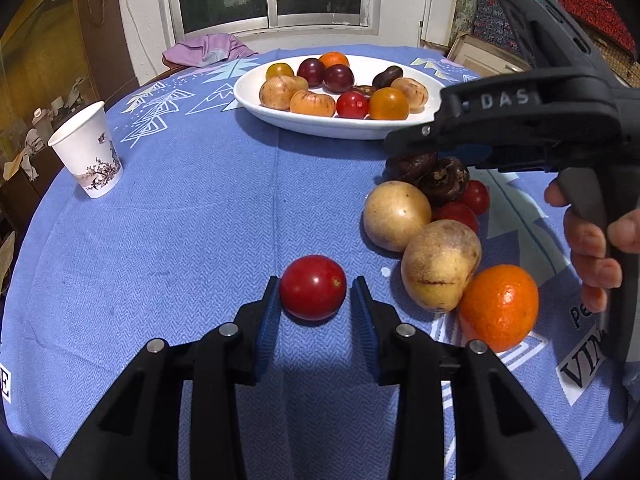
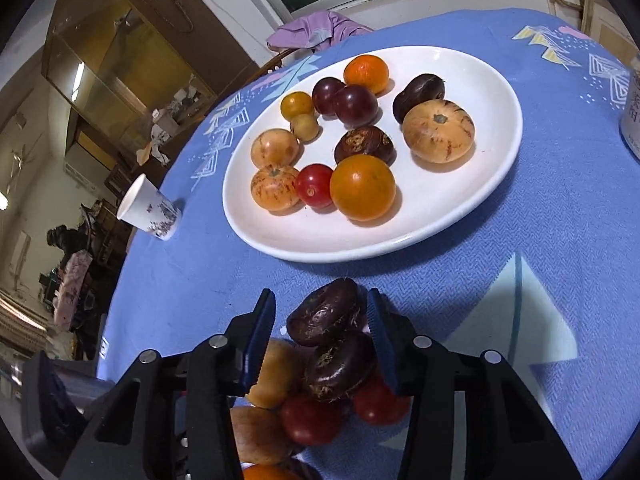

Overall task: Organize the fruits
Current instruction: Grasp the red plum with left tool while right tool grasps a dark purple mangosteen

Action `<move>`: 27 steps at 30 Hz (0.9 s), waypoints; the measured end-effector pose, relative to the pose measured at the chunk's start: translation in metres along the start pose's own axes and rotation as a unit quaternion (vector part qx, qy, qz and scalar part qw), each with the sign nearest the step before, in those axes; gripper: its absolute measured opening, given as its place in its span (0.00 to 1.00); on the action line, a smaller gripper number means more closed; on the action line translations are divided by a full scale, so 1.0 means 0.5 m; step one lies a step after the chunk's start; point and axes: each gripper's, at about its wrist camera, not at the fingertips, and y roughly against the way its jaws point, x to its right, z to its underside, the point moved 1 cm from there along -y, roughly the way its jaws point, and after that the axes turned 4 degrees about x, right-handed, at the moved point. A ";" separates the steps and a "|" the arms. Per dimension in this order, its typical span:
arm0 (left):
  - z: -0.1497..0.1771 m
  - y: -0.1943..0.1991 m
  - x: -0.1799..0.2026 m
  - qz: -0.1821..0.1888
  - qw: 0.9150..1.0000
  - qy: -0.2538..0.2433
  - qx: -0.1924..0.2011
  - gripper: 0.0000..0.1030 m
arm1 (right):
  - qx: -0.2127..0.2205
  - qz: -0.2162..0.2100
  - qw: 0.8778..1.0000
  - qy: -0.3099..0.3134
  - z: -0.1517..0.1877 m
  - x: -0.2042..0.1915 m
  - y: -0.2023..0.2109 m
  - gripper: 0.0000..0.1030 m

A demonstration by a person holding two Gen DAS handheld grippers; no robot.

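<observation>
Left gripper [image 1: 314, 300] sat clamped on a red tomato [image 1: 313, 287] near the loose pile, ready for the far white plate [image 1: 256, 98], while the right gripper [image 2: 320, 316] straddled a dark fruit [image 2: 326, 312], jaws apart.

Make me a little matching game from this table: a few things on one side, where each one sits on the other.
Things:
1. red tomato
2. paper cup
3. purple plums
4. dark chestnut-like fruit

Places:
a. on the white plate
b. between the left gripper's fingers
c. alone on the cloth, far left
d. between the right gripper's fingers

Pairs: 1-b, 2-c, 3-a, 4-d
</observation>
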 end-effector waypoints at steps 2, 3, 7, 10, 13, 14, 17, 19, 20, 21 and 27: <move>0.000 0.000 0.000 0.000 1.000 0.000 0.000 0.35 | 0.001 -0.002 1.000 -0.001 0.001 0.003 -0.002 0.42; 0.000 0.000 0.000 0.000 1.000 0.000 0.000 0.35 | 0.003 -0.005 1.000 -0.001 0.001 0.004 -0.002 0.42; 0.001 0.000 0.000 0.002 1.000 0.003 0.000 0.35 | 0.011 -0.005 1.000 0.011 0.005 -0.001 0.002 0.38; 0.001 0.001 -0.003 0.005 1.000 0.007 -0.001 0.35 | 0.018 -0.008 1.000 0.013 0.008 -0.001 0.008 0.38; 0.001 0.002 -0.003 0.007 1.000 0.008 0.000 0.35 | 0.027 -0.017 0.999 0.013 0.007 -0.002 0.020 0.38; 0.001 0.003 -0.003 0.008 1.000 0.009 0.001 0.35 | 0.030 -0.022 0.999 0.012 0.007 -0.002 0.027 0.38; 0.000 0.004 -0.005 0.013 1.000 0.013 0.003 0.35 | 0.035 -0.047 0.998 0.005 0.008 -0.003 0.049 0.38; -0.001 0.006 -0.007 0.013 1.000 0.014 0.006 0.35 | 0.040 -0.057 0.998 0.006 0.012 -0.003 0.070 0.38; -0.001 0.009 -0.008 0.014 1.000 0.016 0.010 0.35 | 0.046 -0.063 0.997 0.005 0.014 -0.002 0.085 0.38; -0.002 0.012 -0.008 0.015 1.000 0.017 0.012 0.35 | 0.052 -0.069 0.996 0.005 0.016 -0.001 0.099 0.38; -0.002 0.009 -0.009 0.026 0.999 0.020 0.007 0.35 | 0.089 -0.096 0.991 -0.014 0.019 0.028 0.179 0.38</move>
